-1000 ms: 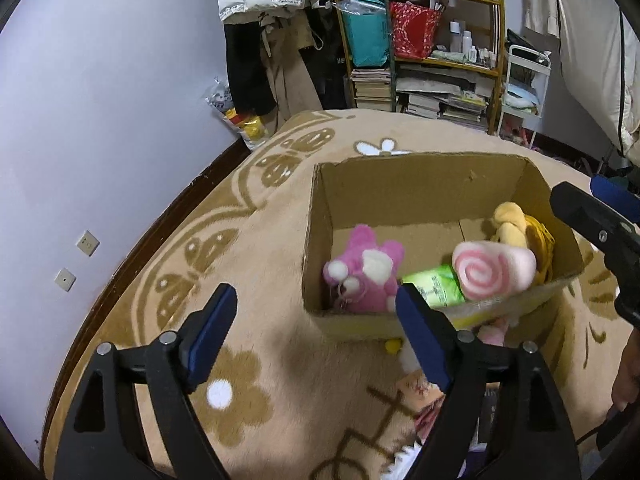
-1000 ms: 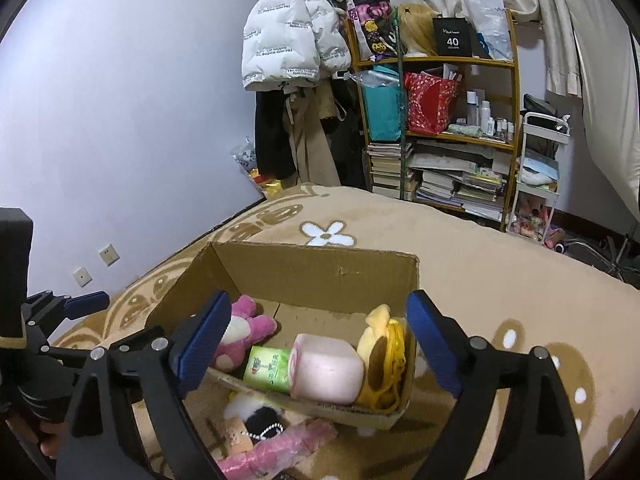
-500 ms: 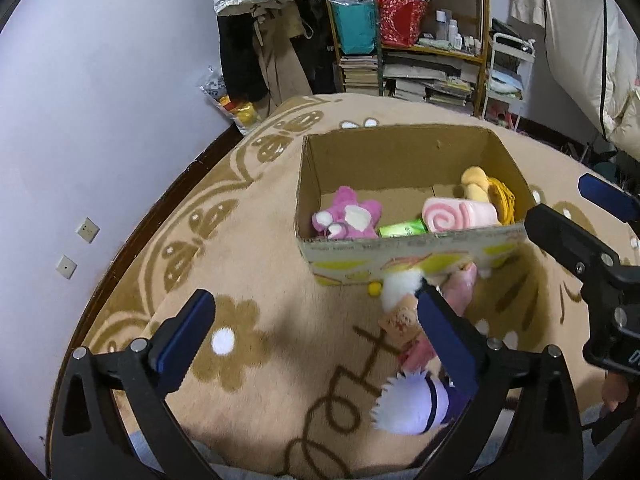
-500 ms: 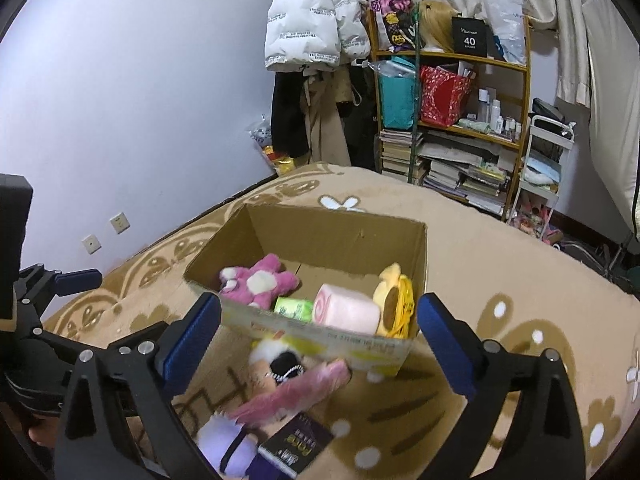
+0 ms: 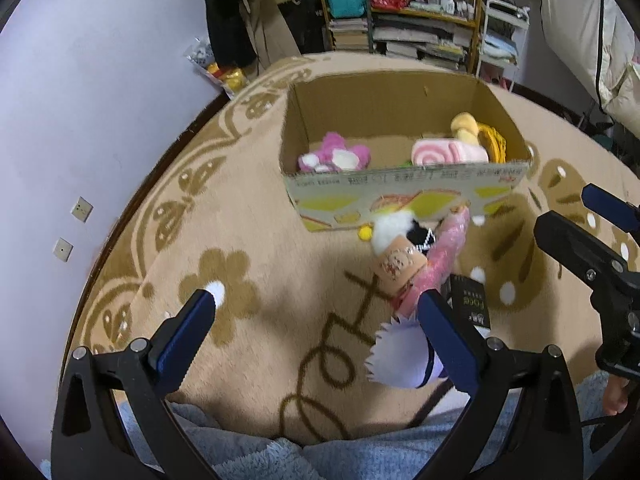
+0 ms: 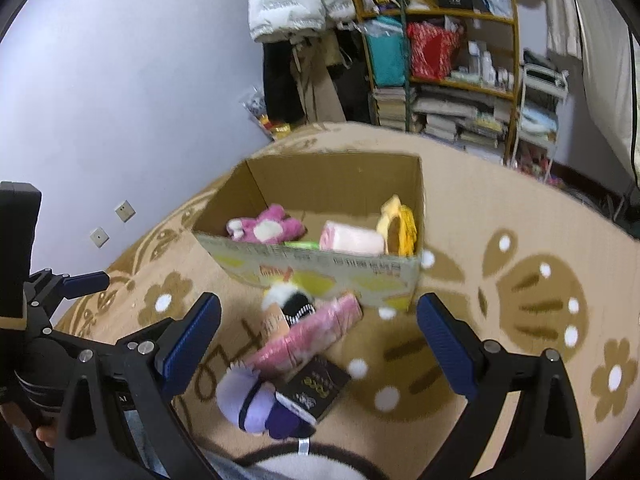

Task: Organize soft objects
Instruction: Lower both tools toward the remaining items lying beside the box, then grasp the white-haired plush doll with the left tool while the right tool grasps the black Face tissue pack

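Both tools, left point(image 5: 314, 318) and right point(image 6: 318, 322), have pulled back from the cardboard box point(image 5: 404, 196), jaws wide, empty. More loose toys now show on the carpet point(image 5: 256, 248): pink plush roll point(image 6: 308, 334), purple-white plush point(image 6: 252, 396).

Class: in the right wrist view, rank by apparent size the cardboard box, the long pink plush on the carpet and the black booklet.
1. cardboard box
2. long pink plush
3. black booklet, though it lies nearer the camera, so the gap is unsure.

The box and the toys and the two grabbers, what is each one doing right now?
cardboard box: open-topped, on the rug.
pink plush: inside the box.
pink swirl roll: inside the box.
purple plush: outside, on the rug.
left gripper: open, empty.
right gripper: open, empty.
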Motion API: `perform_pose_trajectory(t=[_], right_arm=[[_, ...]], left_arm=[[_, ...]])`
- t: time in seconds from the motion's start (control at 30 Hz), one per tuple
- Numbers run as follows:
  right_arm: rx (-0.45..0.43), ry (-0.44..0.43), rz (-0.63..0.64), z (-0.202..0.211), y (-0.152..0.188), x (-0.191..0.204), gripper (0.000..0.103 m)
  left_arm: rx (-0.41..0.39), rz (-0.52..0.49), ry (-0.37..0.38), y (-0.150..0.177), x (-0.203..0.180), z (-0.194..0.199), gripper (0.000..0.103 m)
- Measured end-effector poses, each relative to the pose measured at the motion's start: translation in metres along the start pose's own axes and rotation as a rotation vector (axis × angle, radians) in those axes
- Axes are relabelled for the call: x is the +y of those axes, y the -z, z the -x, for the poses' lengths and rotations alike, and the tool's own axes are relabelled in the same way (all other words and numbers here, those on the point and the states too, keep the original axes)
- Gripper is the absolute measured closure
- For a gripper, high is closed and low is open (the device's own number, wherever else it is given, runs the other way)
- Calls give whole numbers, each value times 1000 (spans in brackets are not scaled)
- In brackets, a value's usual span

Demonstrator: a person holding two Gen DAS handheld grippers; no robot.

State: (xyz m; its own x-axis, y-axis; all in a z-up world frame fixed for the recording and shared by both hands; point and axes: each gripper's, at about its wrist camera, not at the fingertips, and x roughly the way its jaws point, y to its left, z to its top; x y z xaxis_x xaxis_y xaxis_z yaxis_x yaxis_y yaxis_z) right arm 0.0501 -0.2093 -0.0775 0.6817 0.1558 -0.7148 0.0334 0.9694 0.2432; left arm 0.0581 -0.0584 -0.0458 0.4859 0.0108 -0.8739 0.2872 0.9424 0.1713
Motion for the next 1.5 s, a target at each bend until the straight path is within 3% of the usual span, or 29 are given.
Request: perform_pose_trajectory(t=[0.57,0.9,1.5], right_arm=[[254,-40,-149,-67,30,-30,1],[349,-63,-194,-98,42,-35,1],[469,-91,-199,-133,59,-23,0]], left_arm=[[210,-40,60,12,-22,-54,3],[308,-47,99,20,-34,-80,3],[382,-34,144,23,-43,-100,2]])
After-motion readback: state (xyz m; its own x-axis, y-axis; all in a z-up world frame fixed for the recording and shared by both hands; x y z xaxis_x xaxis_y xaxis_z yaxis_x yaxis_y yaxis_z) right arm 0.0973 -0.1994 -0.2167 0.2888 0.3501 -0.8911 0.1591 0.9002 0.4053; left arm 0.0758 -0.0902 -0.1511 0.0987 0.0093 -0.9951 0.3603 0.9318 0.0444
